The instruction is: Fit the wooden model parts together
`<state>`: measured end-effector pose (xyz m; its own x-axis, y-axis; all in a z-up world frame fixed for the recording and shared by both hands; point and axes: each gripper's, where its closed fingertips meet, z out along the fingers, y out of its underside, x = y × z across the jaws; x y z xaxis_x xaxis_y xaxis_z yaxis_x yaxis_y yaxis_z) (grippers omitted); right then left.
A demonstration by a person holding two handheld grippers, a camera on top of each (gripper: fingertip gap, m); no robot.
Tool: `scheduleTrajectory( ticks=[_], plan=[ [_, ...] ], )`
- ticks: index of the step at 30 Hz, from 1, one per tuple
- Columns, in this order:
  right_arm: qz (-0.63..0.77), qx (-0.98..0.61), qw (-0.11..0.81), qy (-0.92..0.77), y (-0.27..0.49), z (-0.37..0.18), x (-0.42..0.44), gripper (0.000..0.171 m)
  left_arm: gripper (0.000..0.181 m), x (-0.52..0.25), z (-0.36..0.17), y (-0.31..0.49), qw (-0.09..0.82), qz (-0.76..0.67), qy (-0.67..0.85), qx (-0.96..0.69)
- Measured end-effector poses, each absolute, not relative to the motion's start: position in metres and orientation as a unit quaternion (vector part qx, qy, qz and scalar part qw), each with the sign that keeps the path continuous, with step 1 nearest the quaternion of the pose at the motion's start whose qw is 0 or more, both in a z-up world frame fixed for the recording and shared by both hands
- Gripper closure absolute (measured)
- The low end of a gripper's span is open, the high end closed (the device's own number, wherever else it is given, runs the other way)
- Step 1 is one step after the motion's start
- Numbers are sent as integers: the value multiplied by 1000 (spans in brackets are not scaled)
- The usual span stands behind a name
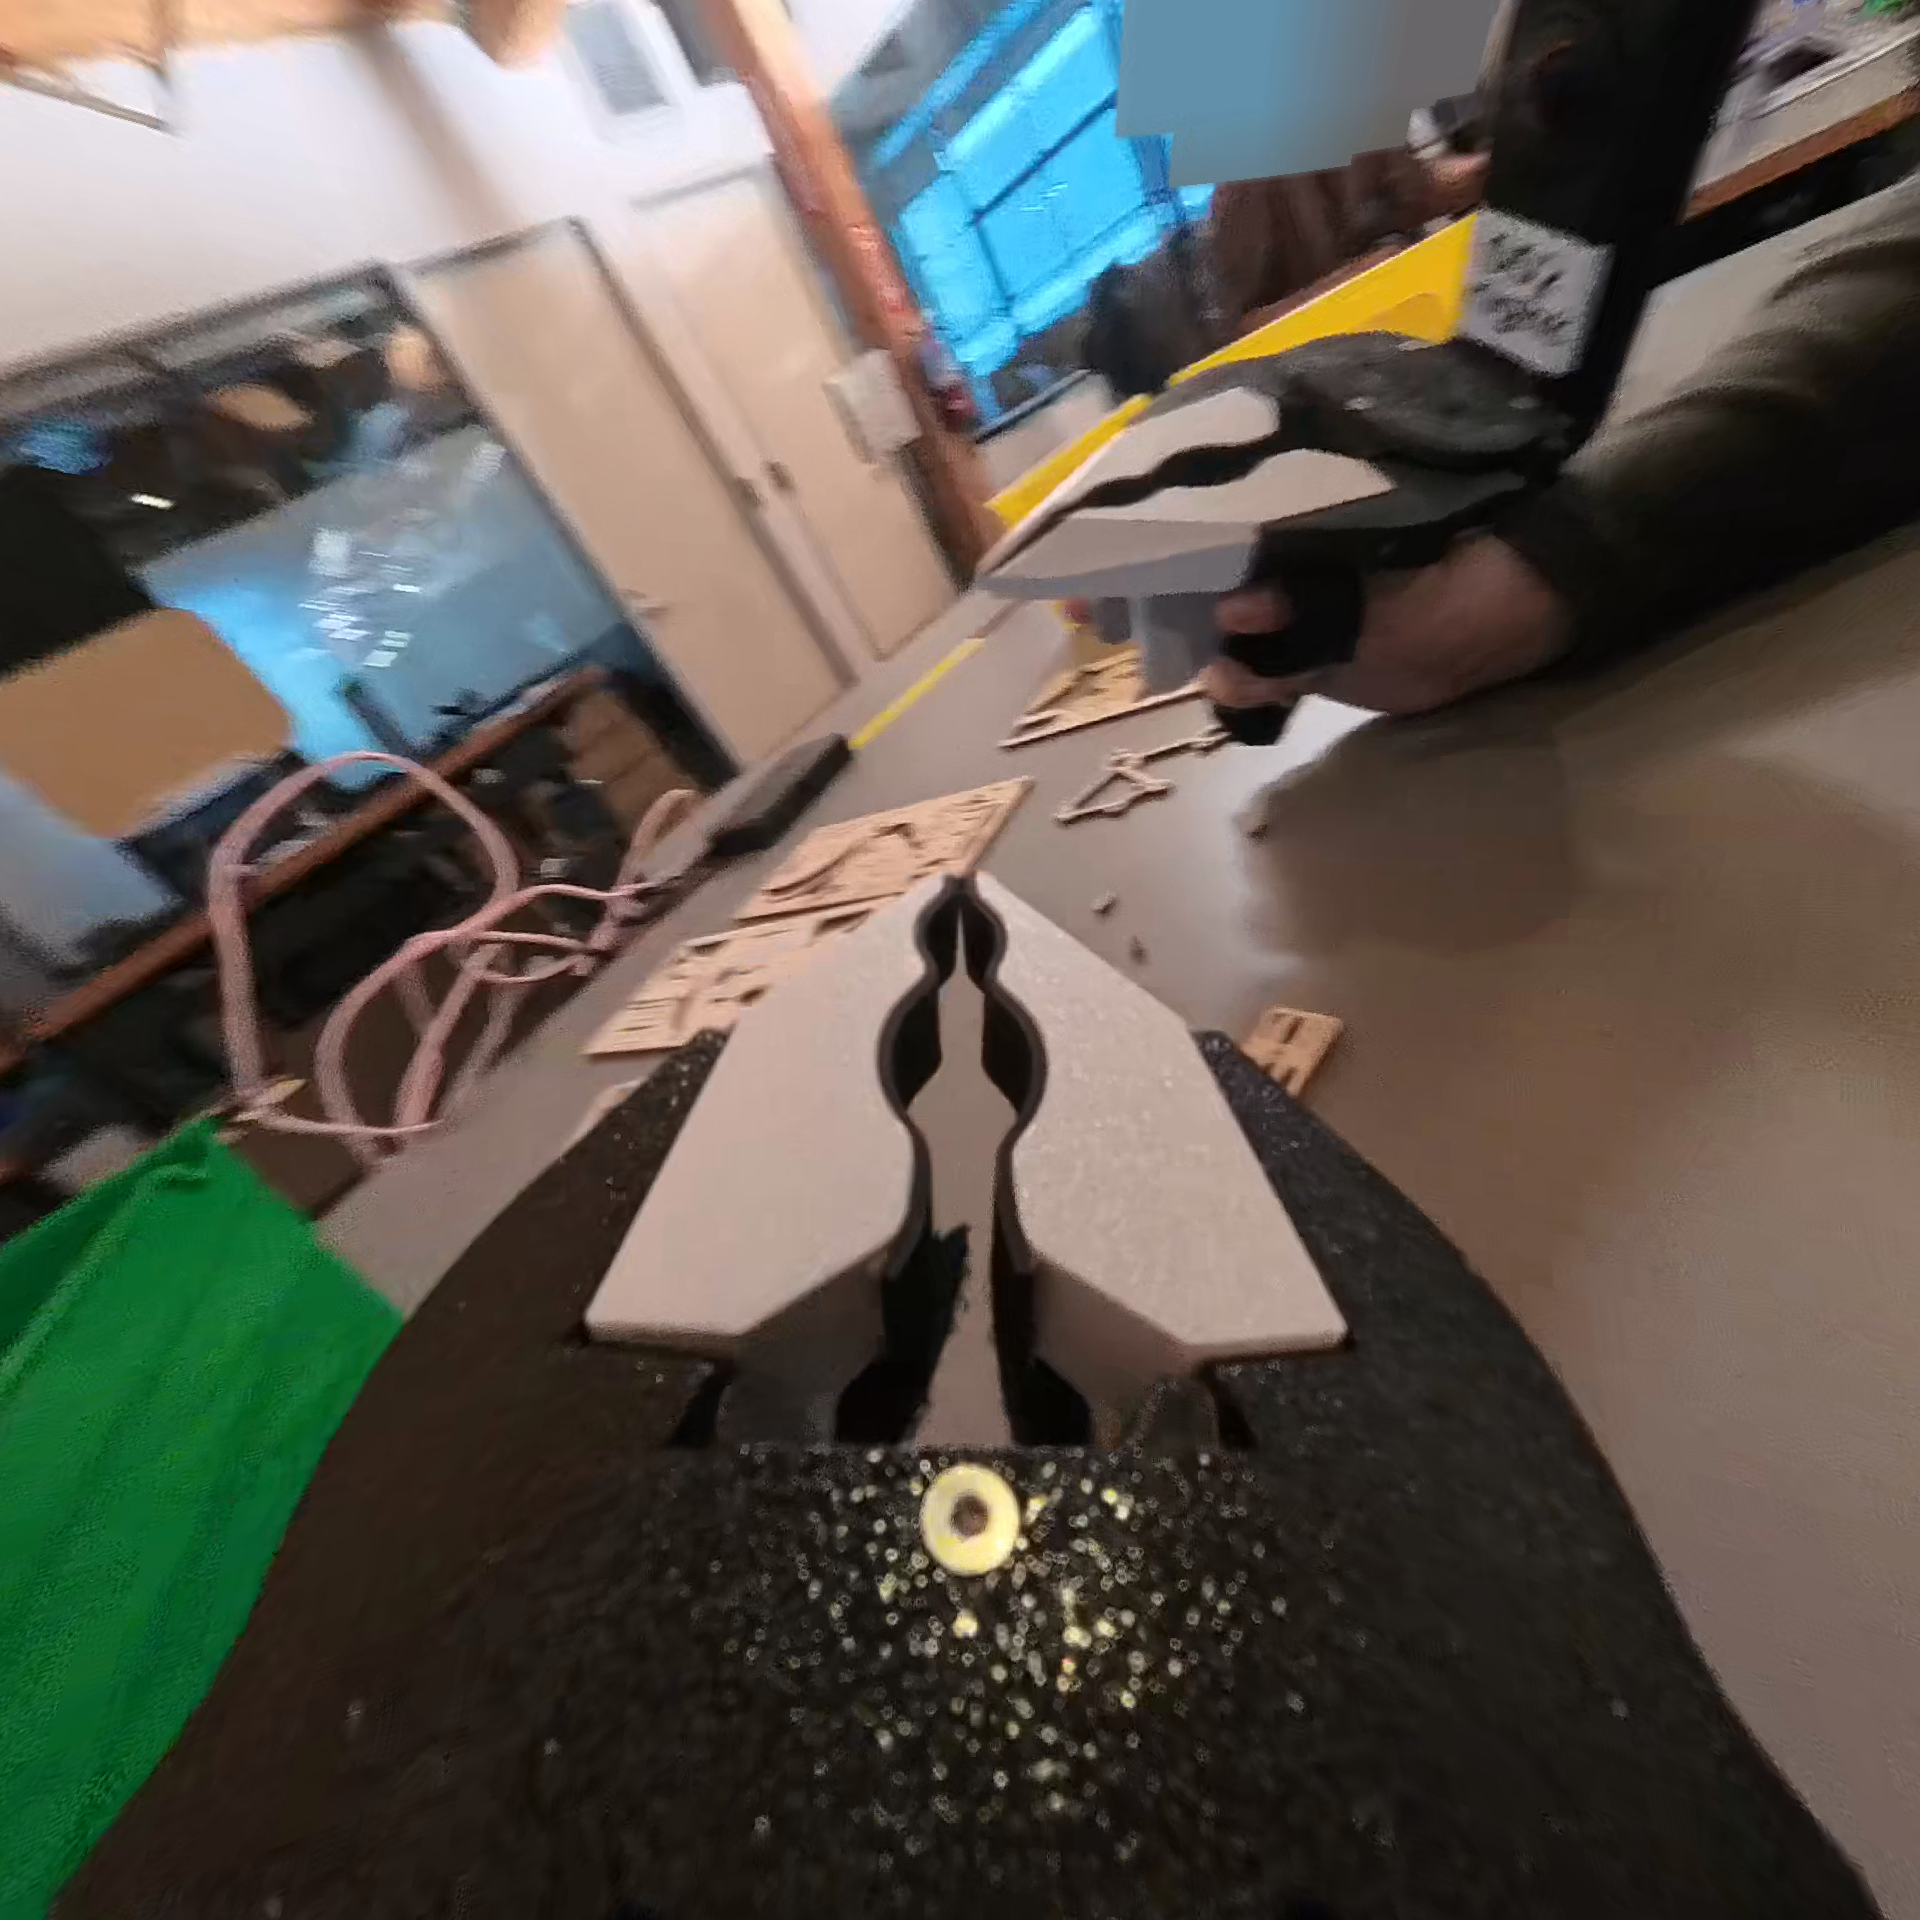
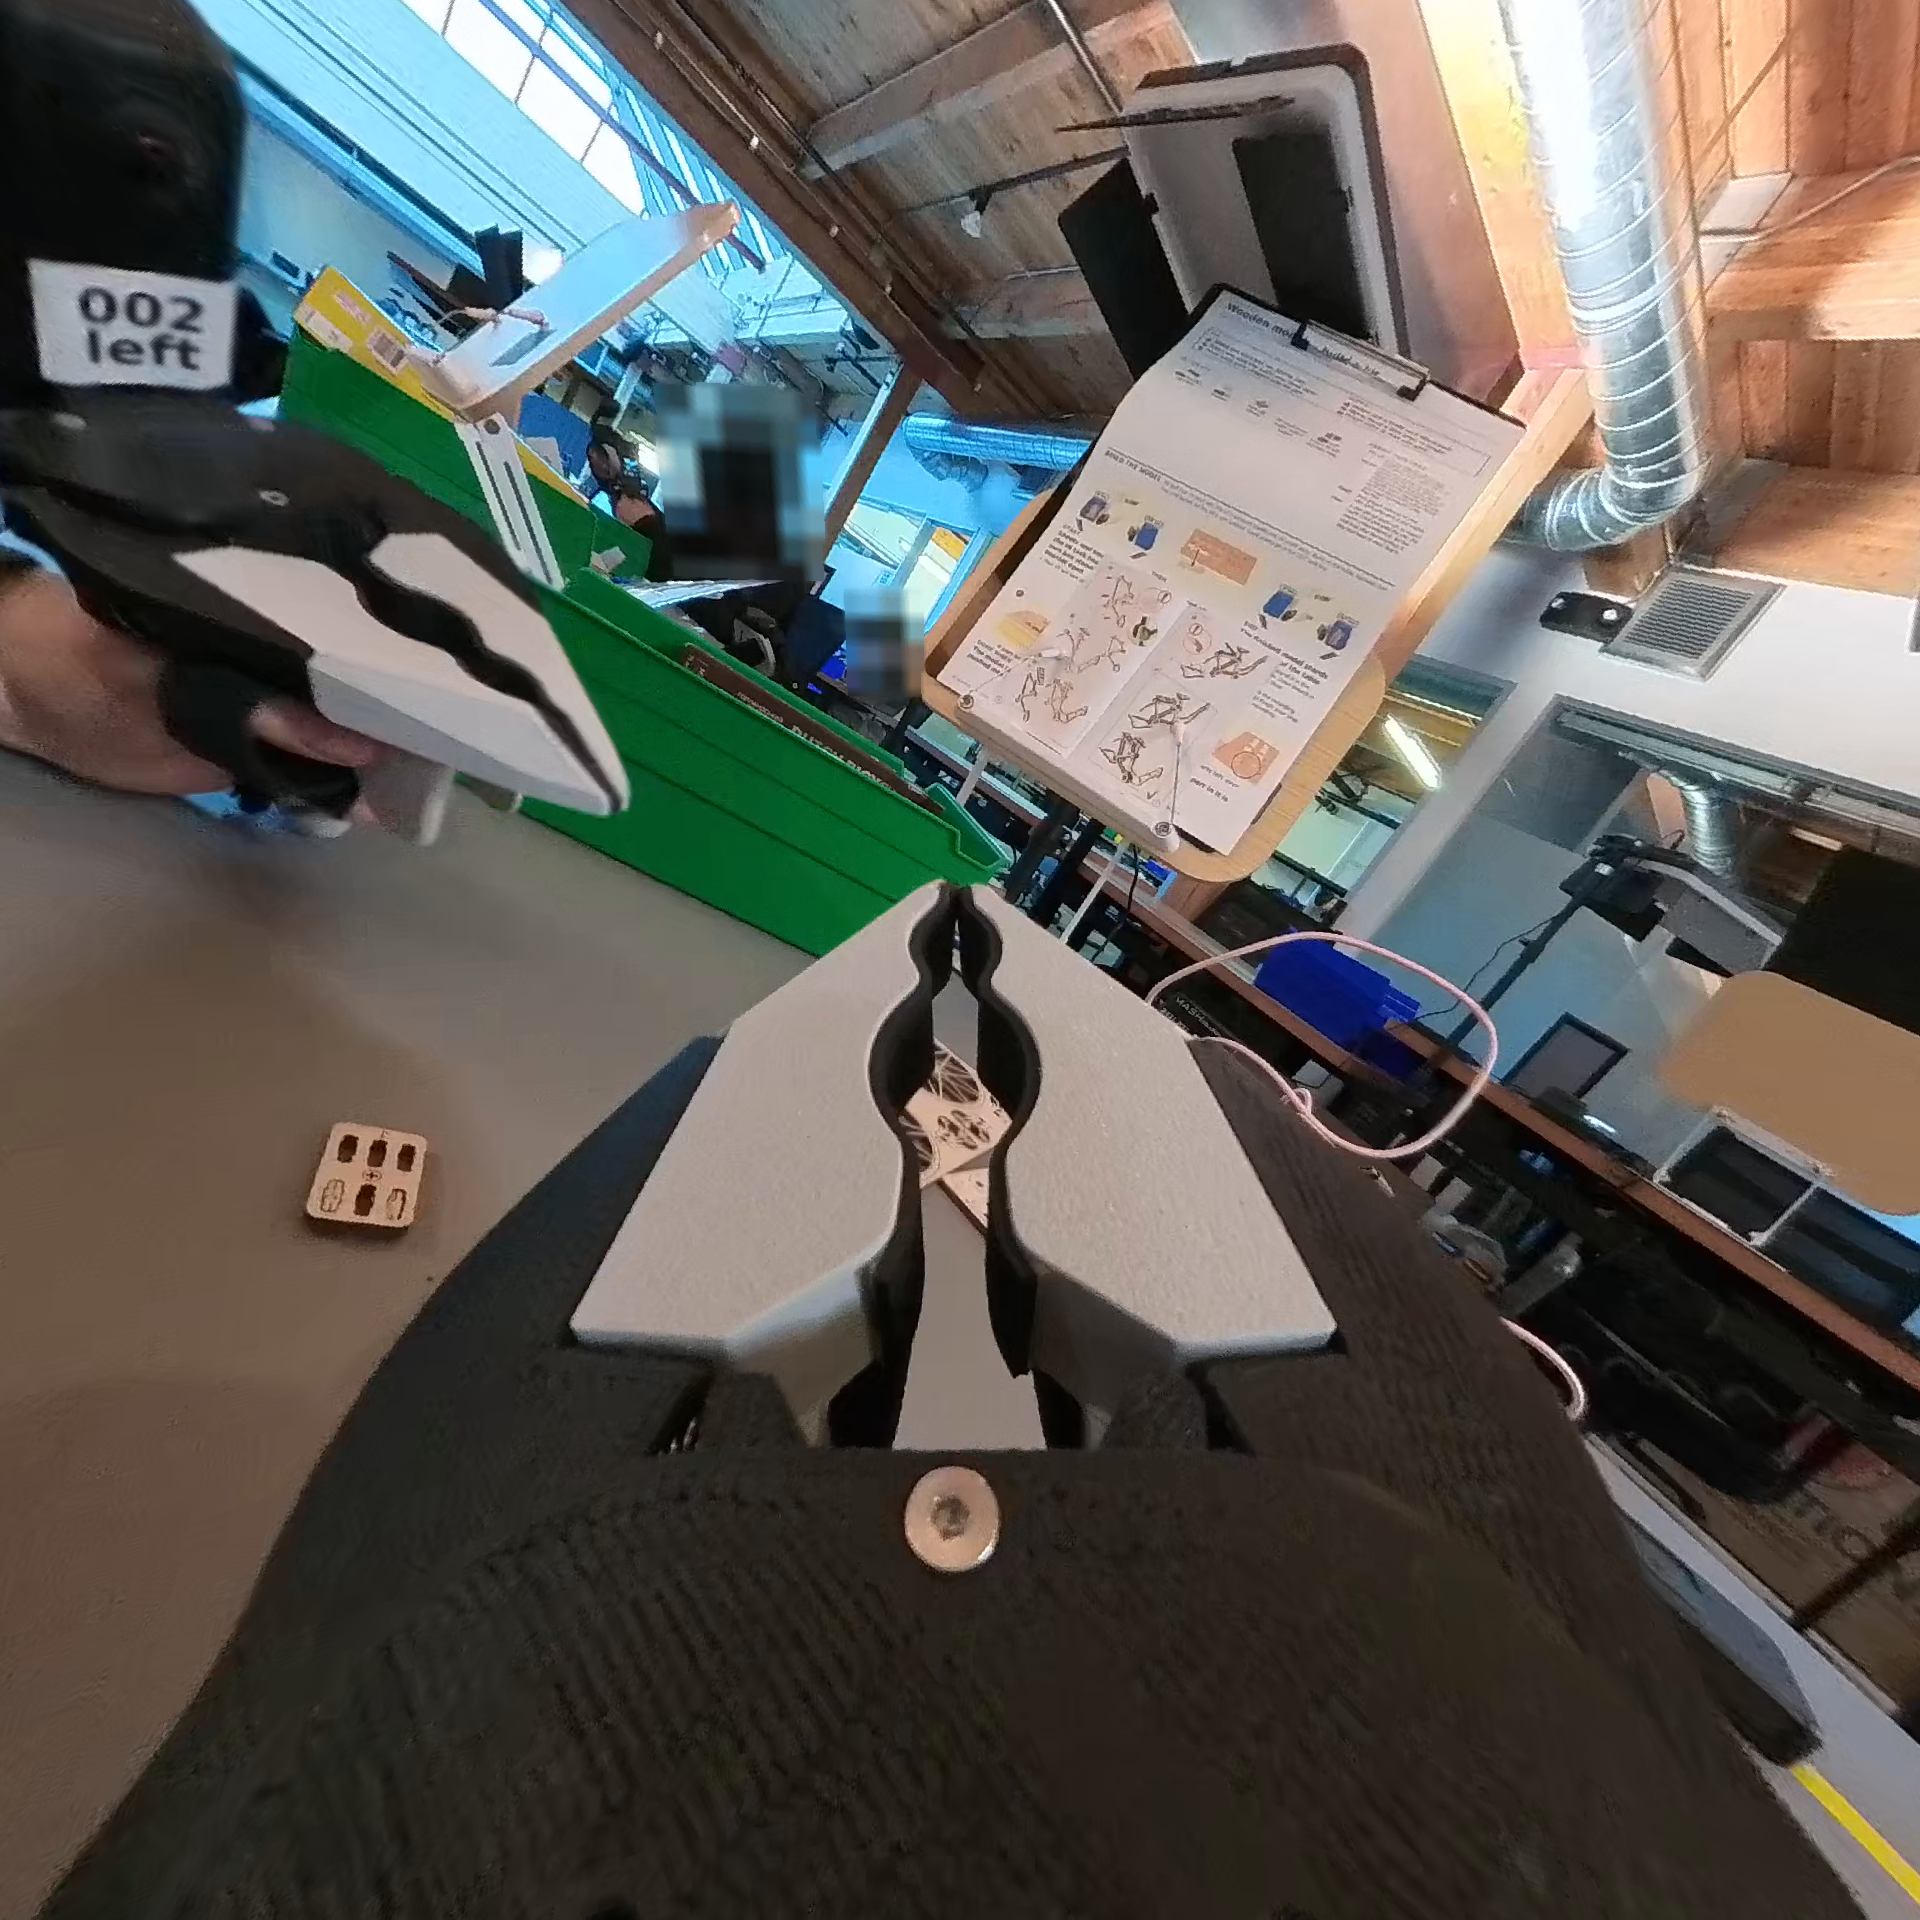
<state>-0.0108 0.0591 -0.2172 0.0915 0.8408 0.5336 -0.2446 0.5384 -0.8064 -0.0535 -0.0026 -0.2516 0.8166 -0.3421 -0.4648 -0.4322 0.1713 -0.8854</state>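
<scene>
Both grippers (image 1: 961, 899) (image 2: 956, 902) closed, empty; wooden sheets (image 1: 894, 842) just beyond left tips.

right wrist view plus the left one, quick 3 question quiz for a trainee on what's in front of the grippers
1. True or false: the left gripper holds a wooden part in its jaws.
2. In the right wrist view, what lies on the table to the left of the right gripper? A: small wooden card with cut-outs. B: screwdriver. C: cup.
3. Fill in: the bins at the far edge of the table are ____ in colour.

Key: 1 false, the jaws are shut on nothing. 2 A. 3 green.
</scene>
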Motion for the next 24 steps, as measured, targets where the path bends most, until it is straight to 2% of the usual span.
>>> scheduleTrajectory(
  ticks=[4,6,9,13,20,24],
  plan=[
    [379,-261,692,-555,55,-219,-11,171,180,-32,-262,-10,673,-60,346,-651],
    [374,-257,694,-559,54,-219,-10,171,158,-25,-269,-13,649,-92,367,-660],
    [373,-258,693,-560,54,-220,-10,171,128,-13,-305,-22,505,-191,394,-744],
    [387,-268,684,-557,57,-220,-10,171,120,-16,-335,-15,412,-190,427,-782],
    [399,-257,674,-566,49,-220,-4,171,128,-12,-342,-6,375,-217,445,-784],
    [383,-220,674,-592,30,-223,0,171,144,-12,-341,-7,378,-218,443,-783]
  ],
)
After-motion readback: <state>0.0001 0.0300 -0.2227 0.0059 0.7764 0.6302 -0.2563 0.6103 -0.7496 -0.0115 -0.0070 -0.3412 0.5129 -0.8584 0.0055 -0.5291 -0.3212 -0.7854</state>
